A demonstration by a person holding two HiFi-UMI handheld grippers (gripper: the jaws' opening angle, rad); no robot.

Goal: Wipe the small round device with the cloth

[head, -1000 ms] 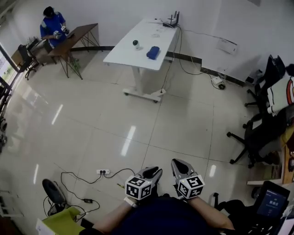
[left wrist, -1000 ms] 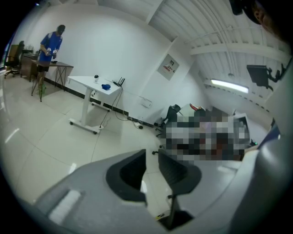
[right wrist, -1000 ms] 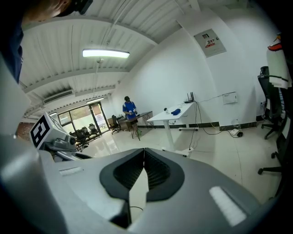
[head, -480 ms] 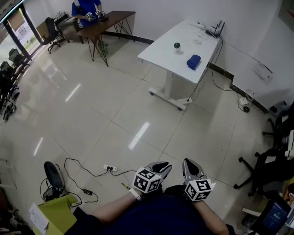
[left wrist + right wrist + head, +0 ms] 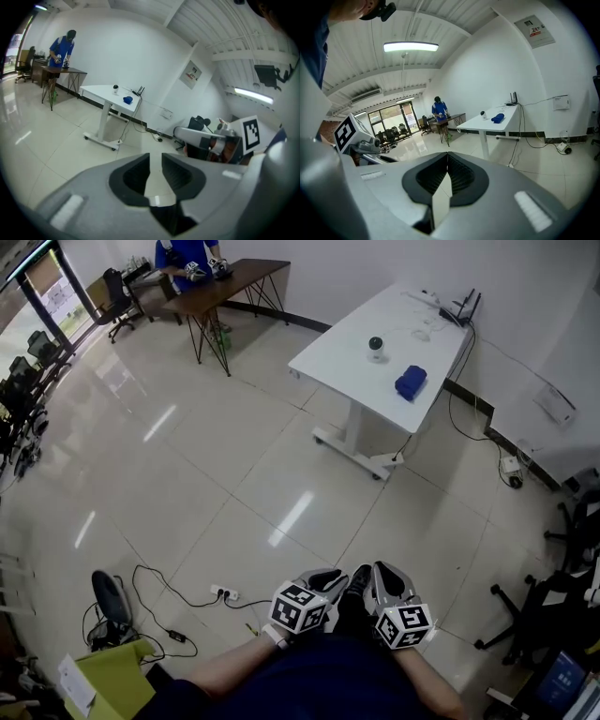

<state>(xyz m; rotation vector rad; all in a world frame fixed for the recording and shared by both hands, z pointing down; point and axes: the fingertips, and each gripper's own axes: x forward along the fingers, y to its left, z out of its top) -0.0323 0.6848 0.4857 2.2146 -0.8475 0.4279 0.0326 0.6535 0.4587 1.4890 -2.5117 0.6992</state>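
Observation:
Far ahead stands a white table with the small round device and a blue cloth on it, the cloth to the device's right. Both also show small in the left gripper view, device and cloth, and in the right gripper view, device and cloth. I hold both grippers close to my body, well short of the table. The left gripper has a narrow gap between its jaws and nothing in it. My right gripper is shut and empty.
A power strip with black cables lies on the tiled floor at my left, near a black stand. Office chairs stand at the right. A router sits on the table's far end. A person works at a brown desk.
The table with device and cloth has grown nearer and shifted right in the head view. Both grippers stay in front of my body, states unchanged.

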